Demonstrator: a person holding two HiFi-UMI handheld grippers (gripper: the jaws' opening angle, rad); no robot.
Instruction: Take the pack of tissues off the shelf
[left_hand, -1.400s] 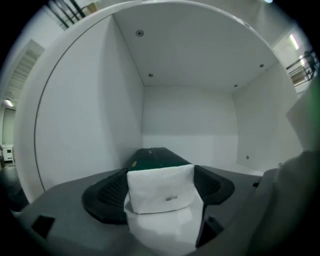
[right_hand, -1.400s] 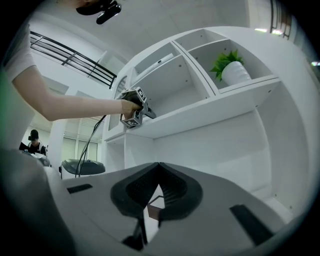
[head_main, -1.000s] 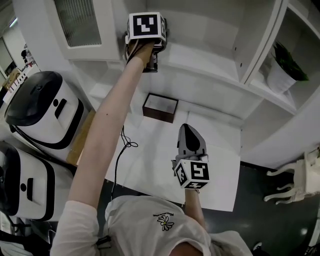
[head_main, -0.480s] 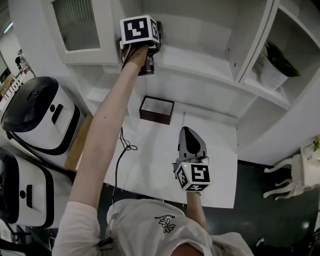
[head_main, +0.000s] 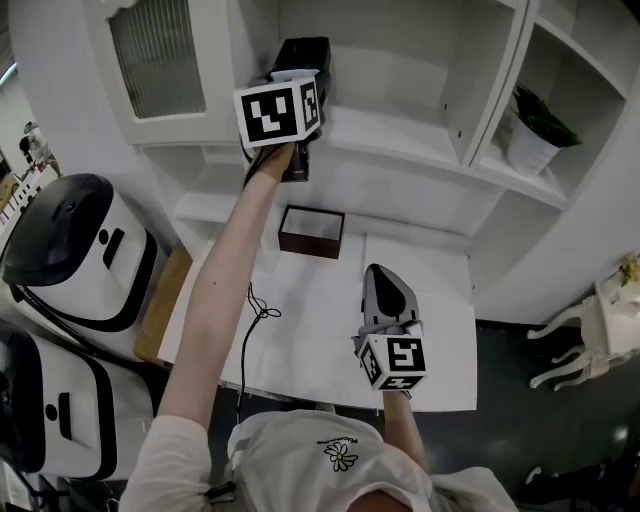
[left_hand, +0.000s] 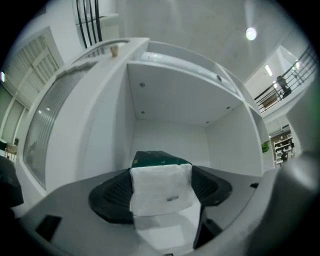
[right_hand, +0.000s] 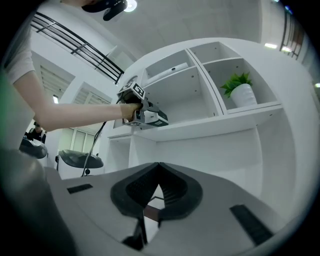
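So the left gripper (left_hand: 161, 196) is up at the white shelf unit (head_main: 400, 130), pointing into the open compartment next to the ribbed-glass cabinet door (head_main: 160, 60). The pack of tissues (left_hand: 160, 172), white soft wrap with a dark green top, sits right between the jaws. They've just been closing in, and both black pads press on its sides, so it's pinched. From the head view the pack is at the mouth of that compartment, just past the gripper's marker cube. In the right gripper view it sits level with the front edge of the shelf board. Can't tell if its underside is clear of the board.

The right gripper (head_main: 383, 278) is down low over the white worktop (head_main: 300, 330), well apart from the shelf. Its jaws are pressed together at the tips with nothing between them.

Other stuff around: a small dark brown open box with a pale inside (head_main: 312, 231) sits on the worktop near the back, below the left gripper. A green plant in a white pot (head_main: 530, 135) is in the right-hand compartment. A thin black cable (head_main: 256, 305) trails across the worktop's left side, and two big white-and-black rounded machines (head_main: 75, 245) stand off to the left.
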